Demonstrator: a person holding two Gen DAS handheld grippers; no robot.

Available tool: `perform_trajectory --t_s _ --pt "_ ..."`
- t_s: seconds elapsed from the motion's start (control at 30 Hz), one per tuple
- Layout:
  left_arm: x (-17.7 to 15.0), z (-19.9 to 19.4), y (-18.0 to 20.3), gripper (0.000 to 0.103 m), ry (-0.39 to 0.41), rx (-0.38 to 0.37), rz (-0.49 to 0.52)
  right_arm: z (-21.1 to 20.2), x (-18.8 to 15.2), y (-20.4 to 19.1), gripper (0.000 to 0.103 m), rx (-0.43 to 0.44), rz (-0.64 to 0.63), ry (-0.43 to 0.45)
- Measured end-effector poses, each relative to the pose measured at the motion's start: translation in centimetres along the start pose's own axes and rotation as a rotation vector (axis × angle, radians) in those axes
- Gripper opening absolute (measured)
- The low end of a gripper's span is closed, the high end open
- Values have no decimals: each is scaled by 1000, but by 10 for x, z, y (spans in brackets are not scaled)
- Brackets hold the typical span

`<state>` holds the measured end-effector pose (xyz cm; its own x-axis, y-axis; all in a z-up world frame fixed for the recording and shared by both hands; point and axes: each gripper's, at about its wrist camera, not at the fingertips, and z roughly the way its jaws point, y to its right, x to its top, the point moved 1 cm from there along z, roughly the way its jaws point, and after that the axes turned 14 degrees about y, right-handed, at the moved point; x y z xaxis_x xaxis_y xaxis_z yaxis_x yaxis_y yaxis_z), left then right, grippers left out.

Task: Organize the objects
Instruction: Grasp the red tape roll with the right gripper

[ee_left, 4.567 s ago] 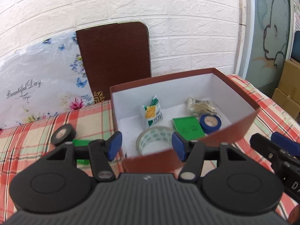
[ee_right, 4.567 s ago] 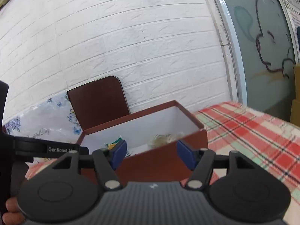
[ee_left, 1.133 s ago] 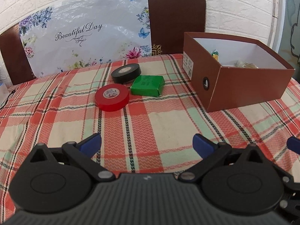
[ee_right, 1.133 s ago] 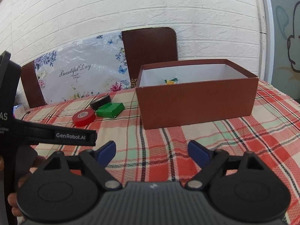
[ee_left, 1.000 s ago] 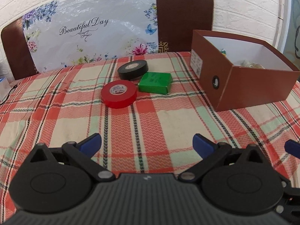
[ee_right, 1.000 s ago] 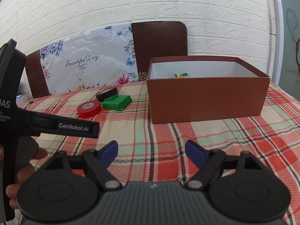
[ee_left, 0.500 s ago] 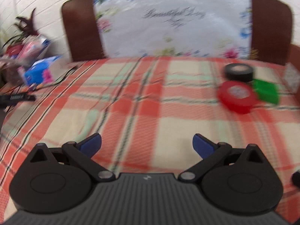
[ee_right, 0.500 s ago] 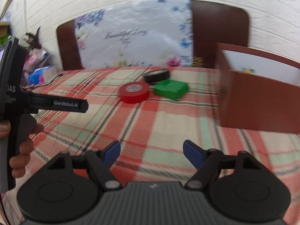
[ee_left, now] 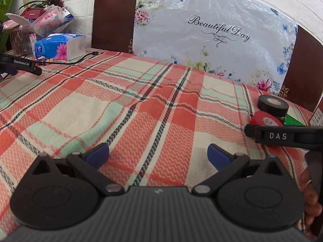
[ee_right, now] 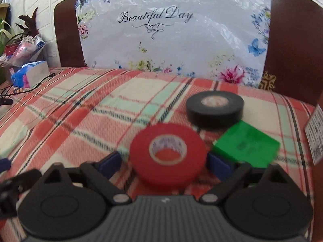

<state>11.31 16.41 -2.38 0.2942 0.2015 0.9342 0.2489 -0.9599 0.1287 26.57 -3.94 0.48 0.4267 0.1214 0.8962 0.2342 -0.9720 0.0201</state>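
Note:
A red tape roll (ee_right: 168, 155) lies flat on the plaid tablecloth, between the two blue fingers of my right gripper (ee_right: 164, 164). The jaws are open, one finger on each side of the roll. A black tape roll (ee_right: 215, 108) and a green box (ee_right: 247, 144) lie just beyond it, to the right. My left gripper (ee_left: 158, 156) is open and empty over bare cloth. In the left wrist view the red roll (ee_left: 265, 121), black roll (ee_left: 273, 105) and a sliver of the green box (ee_left: 292, 121) sit at the far right, behind the right gripper's arm.
A brown box's labelled corner (ee_right: 317, 133) shows at the right edge. A blue tissue pack (ee_left: 59, 47), a cable (ee_left: 80, 58) and clutter sit at the back left. A floral plastic sheet (ee_left: 214, 36) leans on brown chair backs behind the table.
Both grippers swung left, away from the brown box. My right gripper closed in on the red tape roll, which now sits between its open fingers. The left gripper stays open over cloth.

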Motion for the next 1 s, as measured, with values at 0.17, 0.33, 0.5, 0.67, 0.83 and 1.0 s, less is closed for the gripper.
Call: perform_trajectory --t_s 0.17,0.33,0.5,0.67,0.83,1.0 --pt "1 -1 0 103 0 -4 -1 -47 -23 2 76 45 -29 -2" --pt "1 -2 1 103 -7 -32 0 -154 -71 42 77 17 -24 -10" --pt "2 -23 38 103 -97 -154 -12 -240 -107 95 85 -135 54 -8" --pt "0 -84 141 90 -209 -559 119 -268 -122 105 83 -142 83 19" --pt "-14 -117 202 78 -291 -723 275 -264 -116 94 82 -137 6 22" --pt "-36 -114 230 57 -406 -745 361 -253 -112 97 80 -107 12 7"
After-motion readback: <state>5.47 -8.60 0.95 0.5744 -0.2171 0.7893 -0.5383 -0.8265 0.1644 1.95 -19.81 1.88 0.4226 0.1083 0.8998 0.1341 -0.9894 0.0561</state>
